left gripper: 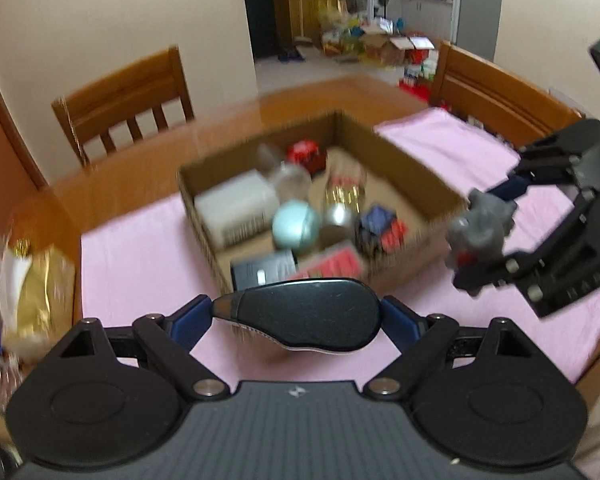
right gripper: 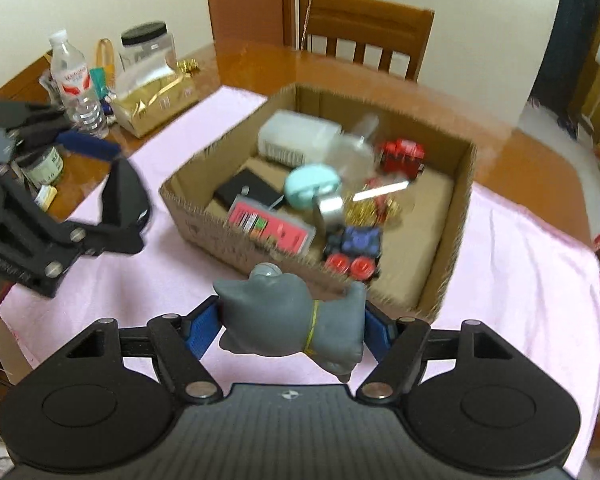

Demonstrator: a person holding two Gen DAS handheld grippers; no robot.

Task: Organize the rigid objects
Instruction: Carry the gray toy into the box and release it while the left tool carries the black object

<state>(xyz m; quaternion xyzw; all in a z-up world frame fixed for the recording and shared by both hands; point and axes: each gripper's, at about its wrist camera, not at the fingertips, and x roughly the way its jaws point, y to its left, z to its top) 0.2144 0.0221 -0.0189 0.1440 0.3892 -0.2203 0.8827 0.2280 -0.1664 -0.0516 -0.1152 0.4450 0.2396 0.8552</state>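
While both held: one brush [left gripper: 300, 314], one figurine [right gripper: 288, 320].

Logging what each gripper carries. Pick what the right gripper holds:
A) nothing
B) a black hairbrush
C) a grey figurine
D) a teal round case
C: the right gripper is clamped on the grey figurine, above the pink cloth just short of the cardboard box.
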